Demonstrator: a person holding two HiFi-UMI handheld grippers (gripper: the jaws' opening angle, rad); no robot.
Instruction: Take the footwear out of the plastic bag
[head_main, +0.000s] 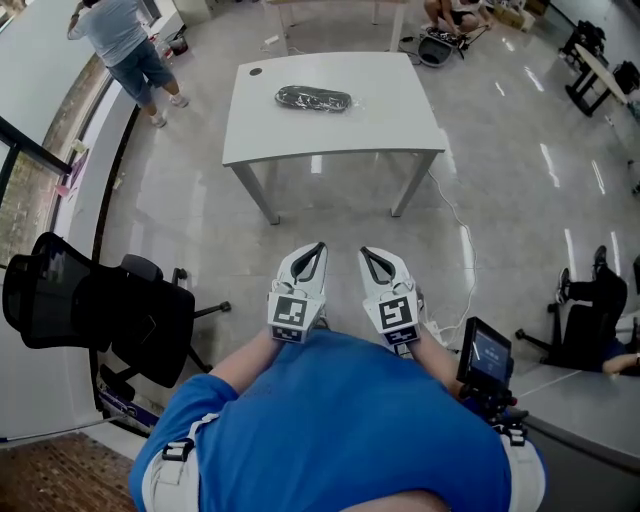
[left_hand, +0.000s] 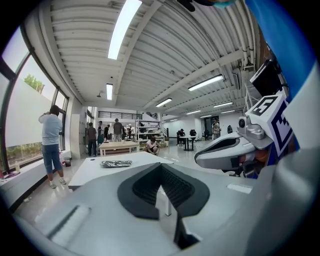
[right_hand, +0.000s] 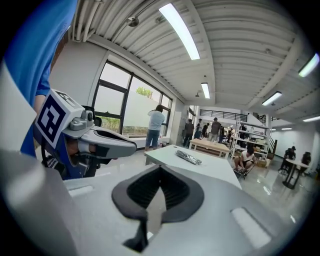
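A clear plastic bag with dark footwear inside (head_main: 313, 98) lies near the far edge of a white table (head_main: 330, 130); it also shows small in the left gripper view (left_hand: 115, 163) and the right gripper view (right_hand: 189, 158). My left gripper (head_main: 318, 246) and right gripper (head_main: 366, 252) are held side by side close to my body, well short of the table. Both are shut with nothing between their jaws. In the left gripper view my jaws (left_hand: 161, 166) meet at their tips; the right gripper view shows the same (right_hand: 160, 169).
A black office chair (head_main: 95, 310) stands at my left. A small screen device (head_main: 485, 358) sits at my right. One person stands by the window (head_main: 125, 45), another crouches beyond the table (head_main: 450, 20). A cable (head_main: 455, 250) trails on the floor by the table's right leg.
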